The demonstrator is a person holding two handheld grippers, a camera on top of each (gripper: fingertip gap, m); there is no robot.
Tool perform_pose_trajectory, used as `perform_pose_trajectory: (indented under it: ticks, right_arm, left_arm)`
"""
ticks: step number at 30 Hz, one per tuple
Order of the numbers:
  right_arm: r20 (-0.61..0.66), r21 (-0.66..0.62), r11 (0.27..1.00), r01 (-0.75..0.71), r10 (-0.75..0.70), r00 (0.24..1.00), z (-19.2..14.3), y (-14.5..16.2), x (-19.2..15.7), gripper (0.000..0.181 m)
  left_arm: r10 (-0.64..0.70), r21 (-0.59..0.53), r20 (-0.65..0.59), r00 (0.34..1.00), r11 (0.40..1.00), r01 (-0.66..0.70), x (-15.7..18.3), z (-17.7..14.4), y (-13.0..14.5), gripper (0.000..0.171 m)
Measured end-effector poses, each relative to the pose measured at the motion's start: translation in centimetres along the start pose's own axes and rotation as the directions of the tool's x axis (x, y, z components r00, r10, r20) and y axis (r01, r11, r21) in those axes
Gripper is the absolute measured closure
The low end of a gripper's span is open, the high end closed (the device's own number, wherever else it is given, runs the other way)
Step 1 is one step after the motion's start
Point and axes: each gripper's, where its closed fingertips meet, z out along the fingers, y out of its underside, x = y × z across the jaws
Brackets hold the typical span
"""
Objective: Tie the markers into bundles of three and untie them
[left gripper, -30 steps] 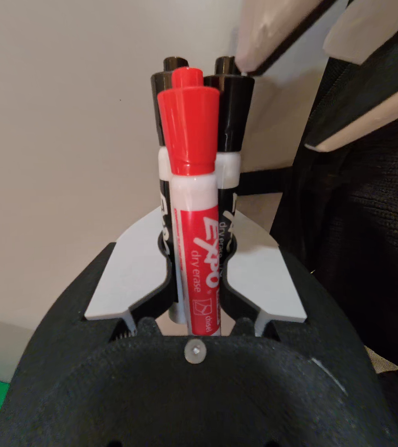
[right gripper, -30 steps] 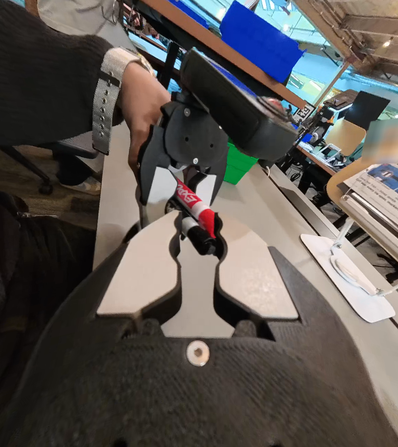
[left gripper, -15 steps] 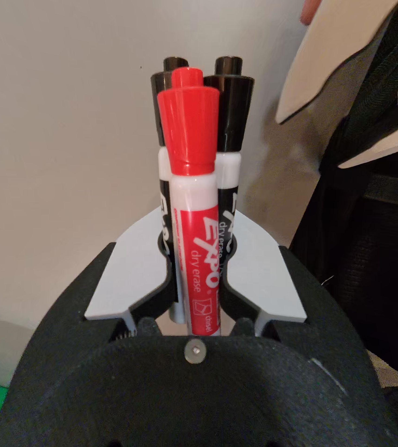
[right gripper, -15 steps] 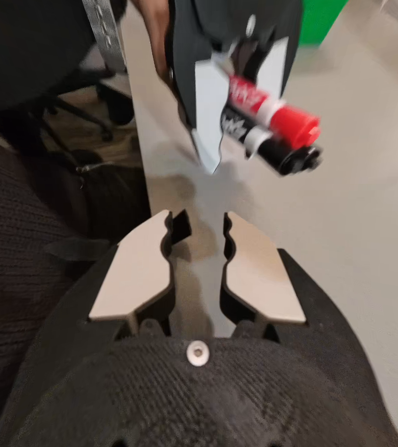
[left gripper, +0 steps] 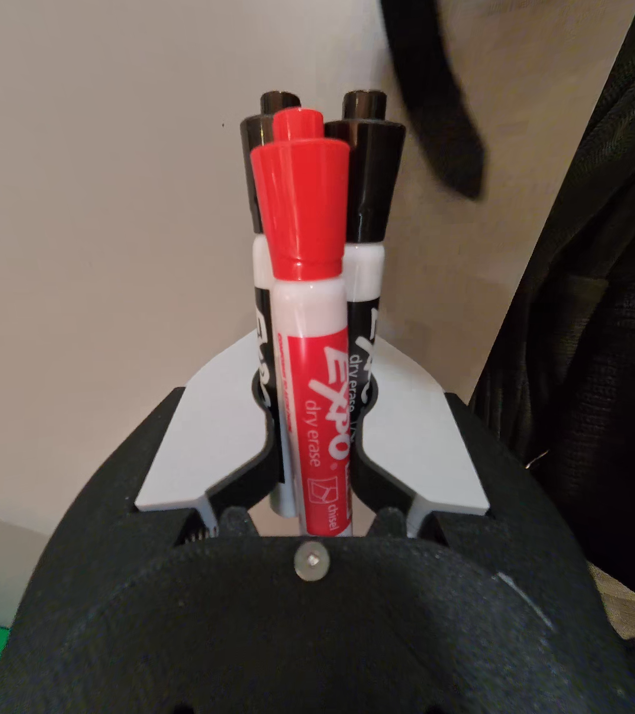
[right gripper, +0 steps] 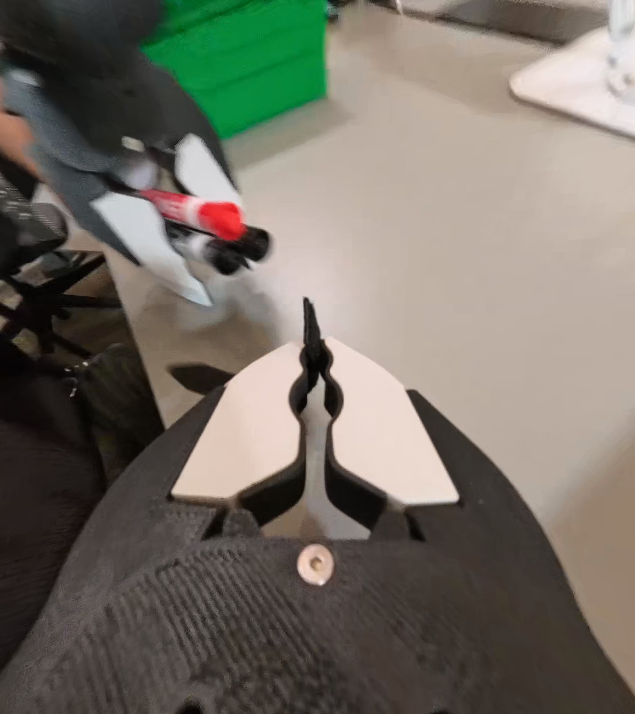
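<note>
My left gripper [left gripper: 314, 371] is shut on three markers: a red one [left gripper: 304, 270] in front and two black ones [left gripper: 370, 185] behind it, caps pointing away from me. The same gripper [right gripper: 177, 247] with the markers [right gripper: 215, 224] shows blurred at the left of the right wrist view, above the table. My right gripper [right gripper: 314, 344] is shut on a thin black strap [right gripper: 310, 328] that sticks up between its tips. A blurred black strap [left gripper: 435, 116] also hangs at the upper right of the left wrist view.
A beige table [right gripper: 462, 270] lies under both grippers. A green bin [right gripper: 238, 62] stands at its far side. A white stand base [right gripper: 598, 92] sits at the far right. Dark clothing [left gripper: 598, 309] and a chair base [right gripper: 38, 293] are at the table's near edge. One gripper's finger ends stand about 12 cm off the other's.
My right gripper has closed on the black strap and swung to the right of the left gripper. The left gripper still holds the three markers.
</note>
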Motion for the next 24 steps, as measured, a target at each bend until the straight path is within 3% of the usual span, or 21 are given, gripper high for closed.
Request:
perform_pose_trajectory:
  ticks: [2,4,6,8,11,16,20,24]
  right_arm:
    - [0.021,-0.031,0.984,-0.175,0.176,0.984,0.2,1.3,1.6,0.178]
    - [0.129,0.006,0.939,-0.343,0.340,0.932,0.3,0.8,1.4,0.177]
    - [0.194,0.057,0.902,-0.428,0.410,0.891,0.0,-0.1,1.4,0.174]
    - [0.128,0.064,0.913,-0.402,0.392,0.911,-0.2,0.1,2.5,0.164]
    - [-0.024,0.024,0.959,-0.283,0.284,0.959,-0.3,0.7,4.0,0.115]
    - [-0.092,-0.007,0.995,-0.104,0.103,0.990,-0.6,0.5,3.9,0.104]
    - [-0.172,-0.035,0.999,0.027,-0.033,0.985,-1.6,0.4,5.1,0.097]
    - [-0.260,-0.061,0.997,-0.043,0.026,0.965,-3.7,1.6,6.0,0.090]
  left_arm:
    - [0.016,0.013,0.004,1.000,1.000,-0.016,0.1,0.2,-0.5,0.128]
    - [0.031,0.017,0.000,1.000,0.999,-0.031,0.4,0.5,-0.8,0.128]
    - [0.044,0.008,-0.001,0.999,0.999,-0.044,0.5,0.8,-0.9,0.128]
    - [0.046,-0.008,-0.002,0.999,0.999,-0.046,0.5,1.3,-0.7,0.128]
    - [0.018,-0.027,-0.016,1.000,0.999,-0.019,0.5,1.7,-0.2,0.128]
    - [0.026,-0.095,0.006,1.000,0.995,-0.025,0.7,1.3,0.1,0.128]
    - [0.049,-0.083,0.006,0.999,0.995,-0.049,1.3,1.4,-0.7,0.128]
    - [0.056,-0.069,0.005,0.998,0.996,-0.055,1.7,1.7,-0.7,0.128]
